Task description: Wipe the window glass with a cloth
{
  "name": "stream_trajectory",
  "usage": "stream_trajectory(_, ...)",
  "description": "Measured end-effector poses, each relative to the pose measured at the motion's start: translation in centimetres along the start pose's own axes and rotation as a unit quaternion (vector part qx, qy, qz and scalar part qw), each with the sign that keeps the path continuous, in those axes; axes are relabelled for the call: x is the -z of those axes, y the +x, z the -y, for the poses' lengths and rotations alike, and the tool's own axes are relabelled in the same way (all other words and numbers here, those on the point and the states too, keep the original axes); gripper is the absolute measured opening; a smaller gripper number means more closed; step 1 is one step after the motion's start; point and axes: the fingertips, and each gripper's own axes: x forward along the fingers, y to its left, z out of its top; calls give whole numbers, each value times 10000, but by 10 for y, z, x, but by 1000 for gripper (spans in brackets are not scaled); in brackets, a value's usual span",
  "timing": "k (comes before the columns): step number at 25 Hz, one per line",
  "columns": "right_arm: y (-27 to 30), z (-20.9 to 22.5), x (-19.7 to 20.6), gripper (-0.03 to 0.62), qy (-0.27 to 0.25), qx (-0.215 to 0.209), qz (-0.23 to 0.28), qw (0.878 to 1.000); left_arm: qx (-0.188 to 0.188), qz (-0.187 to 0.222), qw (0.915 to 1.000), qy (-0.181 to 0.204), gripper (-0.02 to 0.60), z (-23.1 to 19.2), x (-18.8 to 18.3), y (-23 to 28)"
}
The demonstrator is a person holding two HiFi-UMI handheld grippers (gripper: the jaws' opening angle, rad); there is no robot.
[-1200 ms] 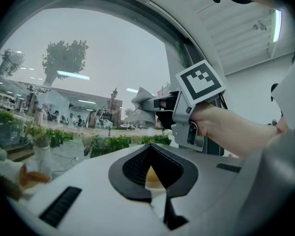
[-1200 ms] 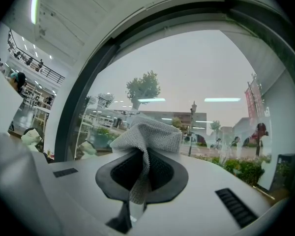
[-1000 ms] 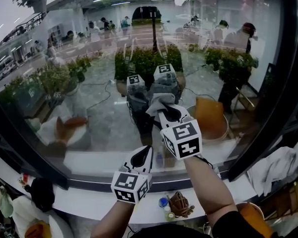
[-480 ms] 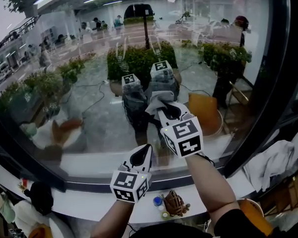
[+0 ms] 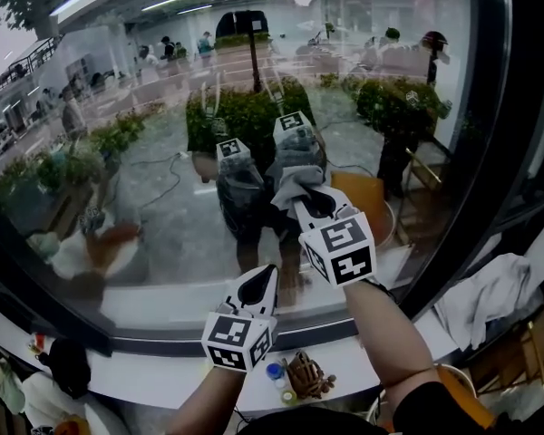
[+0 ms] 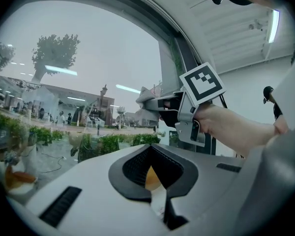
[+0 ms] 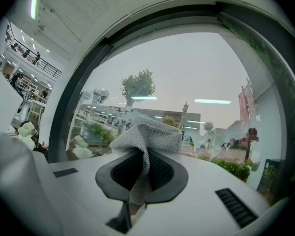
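The window glass [image 5: 154, 152] fills the head view, with plants and a street behind it and my reflection in it. A grey mesh cloth [image 5: 293, 181] is pressed against the pane at centre, and my right gripper [image 5: 302, 198] is shut on it. From the right gripper view the cloth [image 7: 150, 134] bunches up out of the shut jaws of that gripper [image 7: 137, 193]. My left gripper [image 5: 259, 281] hangs lower, near the sill, shut and empty. The left gripper view looks over its own shut jaws [image 6: 156, 183] up at the right gripper [image 6: 160, 104] and the cloth [image 6: 146, 98].
A white windowsill [image 5: 163, 379] runs below the pane and carries small bottle caps and a brown object [image 5: 301, 376]. The dark window frame [image 5: 467, 188] rises at the right, with a white cloth [image 5: 490, 293] beyond it. A black object [image 5: 68, 365] sits at the lower left.
The right gripper keeps the cloth at nearly the same spot on the glass. The head view has turned slightly right, so the sill items slid left. The left gripper has stayed put.
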Motion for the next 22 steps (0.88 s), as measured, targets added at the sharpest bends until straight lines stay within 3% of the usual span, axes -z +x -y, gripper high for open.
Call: stream_trajectory(22,-68,134,52,39,73,439,-118,9989,409,-112,9991,43,8,95,12,87)
